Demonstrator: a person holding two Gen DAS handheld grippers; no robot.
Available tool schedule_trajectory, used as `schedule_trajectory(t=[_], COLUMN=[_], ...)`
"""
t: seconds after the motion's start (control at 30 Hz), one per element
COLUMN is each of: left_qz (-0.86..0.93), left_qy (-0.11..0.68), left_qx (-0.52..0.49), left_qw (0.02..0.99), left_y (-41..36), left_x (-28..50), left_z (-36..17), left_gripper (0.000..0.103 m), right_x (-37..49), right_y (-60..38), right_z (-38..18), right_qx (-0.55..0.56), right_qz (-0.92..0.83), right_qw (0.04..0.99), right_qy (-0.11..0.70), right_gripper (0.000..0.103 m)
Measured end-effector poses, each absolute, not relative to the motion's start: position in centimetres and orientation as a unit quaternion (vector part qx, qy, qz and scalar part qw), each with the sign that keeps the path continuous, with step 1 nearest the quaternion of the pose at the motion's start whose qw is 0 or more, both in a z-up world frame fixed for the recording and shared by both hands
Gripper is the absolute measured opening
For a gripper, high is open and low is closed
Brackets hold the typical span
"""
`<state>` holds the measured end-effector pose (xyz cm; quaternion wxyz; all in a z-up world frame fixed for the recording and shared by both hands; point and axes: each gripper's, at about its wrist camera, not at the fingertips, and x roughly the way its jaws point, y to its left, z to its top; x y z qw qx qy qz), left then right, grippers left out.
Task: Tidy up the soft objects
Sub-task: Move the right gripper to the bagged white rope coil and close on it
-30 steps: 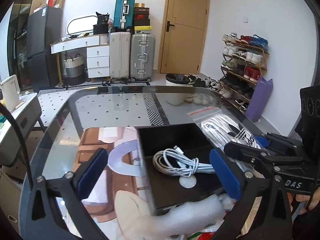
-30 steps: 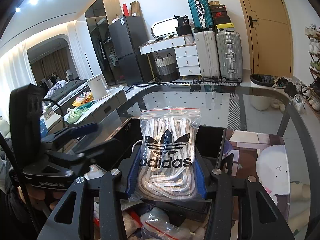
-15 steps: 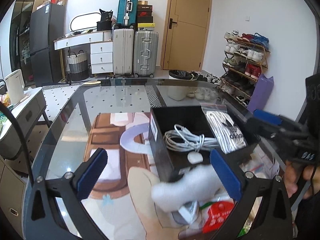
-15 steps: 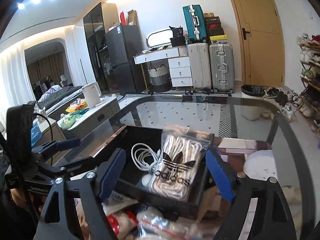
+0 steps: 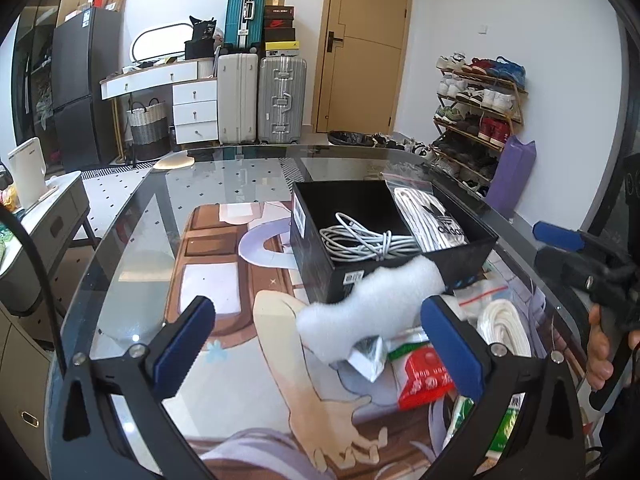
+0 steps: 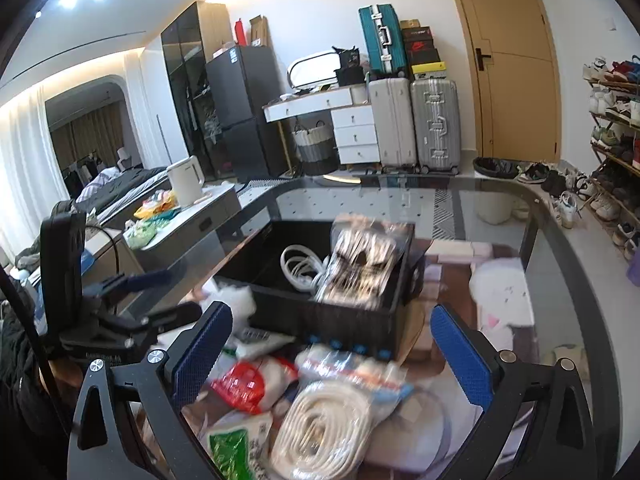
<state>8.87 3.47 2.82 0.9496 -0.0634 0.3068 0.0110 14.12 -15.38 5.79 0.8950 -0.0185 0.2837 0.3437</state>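
Observation:
A black box [image 5: 316, 256] on the glass table holds a coiled white cable [image 5: 360, 240] and an Adidas bag of laces [image 5: 434, 222]; the box [image 6: 344, 314], cable [image 6: 300, 266] and bag [image 6: 360, 268] also show in the right wrist view. My left gripper [image 5: 316, 344] is open and empty, short of a white foam piece [image 5: 372, 292] leaning on the box. My right gripper [image 6: 332, 356] is open and empty above a pile of bagged items: a white rope coil [image 6: 324, 424], a red packet [image 6: 240, 386], a green packet [image 6: 232, 452].
The glass table's [image 5: 132, 248] rim curves along the left. A grey side cabinet [image 5: 44, 216] stands left of it. A shoe rack [image 5: 476, 116] lines the right wall, with suitcases [image 5: 260, 100] and a door [image 5: 360, 48] at the back.
My right gripper opened, left the Adidas bag in the box and drew back over the pile. My left gripper drew back from the box.

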Motion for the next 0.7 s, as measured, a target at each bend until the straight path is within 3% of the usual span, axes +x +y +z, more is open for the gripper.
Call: schedule_trajectory(t=[0.7], left_qz=[-0.008], left_qy=[0.319], left_qx=[-0.056], left_qw=[0.946], left_y=[2.6], left_x=[7.1], left_z=[2.4], left_gripper=[0.103], right_x=[11.8], right_y=[-15.9], right_z=[0.4], right_qx=[-0.047], right_qz=[0.311], right_qw=[0.873], right_qy=[0.374], right_gripper=[0.101])
